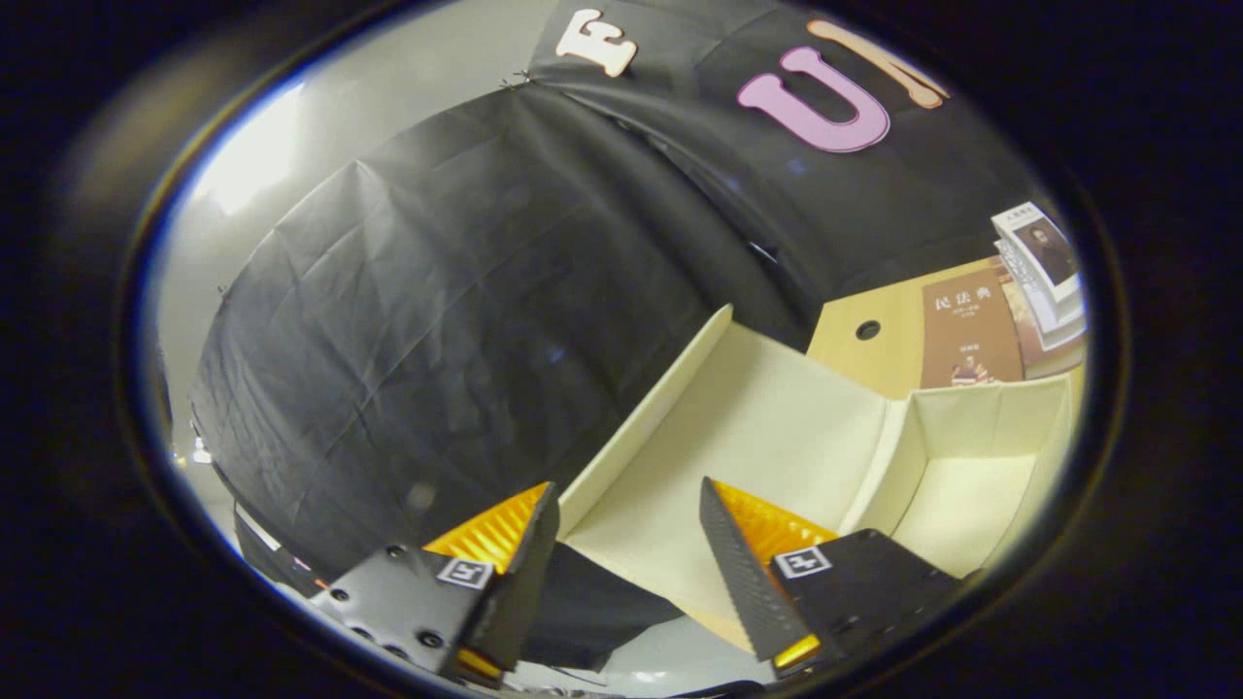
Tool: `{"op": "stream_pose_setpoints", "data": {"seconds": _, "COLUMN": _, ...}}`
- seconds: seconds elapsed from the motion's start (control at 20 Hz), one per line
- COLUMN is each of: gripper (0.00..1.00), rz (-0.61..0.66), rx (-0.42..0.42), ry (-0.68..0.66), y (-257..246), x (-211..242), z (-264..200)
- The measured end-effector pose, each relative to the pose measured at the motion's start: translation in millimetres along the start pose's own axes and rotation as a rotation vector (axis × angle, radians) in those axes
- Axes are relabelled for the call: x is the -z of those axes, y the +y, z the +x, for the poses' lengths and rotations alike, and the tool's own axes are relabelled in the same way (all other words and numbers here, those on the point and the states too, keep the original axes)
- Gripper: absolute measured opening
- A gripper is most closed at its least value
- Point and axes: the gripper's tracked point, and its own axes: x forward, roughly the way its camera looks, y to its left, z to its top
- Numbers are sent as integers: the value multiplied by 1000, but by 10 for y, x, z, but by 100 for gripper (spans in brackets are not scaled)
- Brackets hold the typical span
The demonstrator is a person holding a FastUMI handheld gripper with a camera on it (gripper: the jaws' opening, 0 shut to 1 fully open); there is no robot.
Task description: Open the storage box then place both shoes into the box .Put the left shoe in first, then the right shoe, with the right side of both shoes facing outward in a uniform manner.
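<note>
- The gripper (629, 505) was observed with its two fingers spread apart, a clear gap between them and nothing held.
- The edge of the storage box lid (738, 427) lay in the gap between the fingertips; whether either finger touched it could not be determined.
- The lid was a cream-coloured flat panel with a raised lip along its far long edge, swung fully back from the box and standing tilted in the view.
- The storage box (971, 485) was open. It sat just beyond the finger on the right-hand side of the view, joined to the lid along one edge.
- The box interior showed cream walls and a bare cream floor; no contents were visible in the part seen.
- The box rested on a light wooden table (874, 364), which carried a round dark hole (867, 330) near its back edge.
- Beyond the box, a brown-covered book (969, 330) lay flat on the table.
- A stack of pale books (1044, 277) stood just beside the brown one, farther from the fingers.
- The black cloth wall (466, 320) rose behind the lid and table, creased throughout.
</note>
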Motion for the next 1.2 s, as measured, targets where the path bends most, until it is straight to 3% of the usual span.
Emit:
{"op": "stream_pose_setpoints", "data": {"seconds": 0.15, "gripper": 99, "rz": -56, "rx": 45, "ry": -38, "y": -156, "x": -115, "z": -175}}
{"op": "stream_pose_setpoints", "data": {"seconds": 0.4, "gripper": 100, "rz": -115, "rx": 140, "ry": -91, "y": -472, "x": -298, "z": -634}}
{"op": "stream_pose_setpoints", "data": {"seconds": 0.9, "gripper": 100, "rz": -273, "rx": 431, "ry": -181, "y": -1376, "x": -546, "z": -1726}}
{"op": "stream_pose_setpoints", "data": {"seconds": 1.2, "gripper": 100, "rz": -295, "rx": 568, "ry": -200, "y": -1874, "x": -539, "z": -2259}}
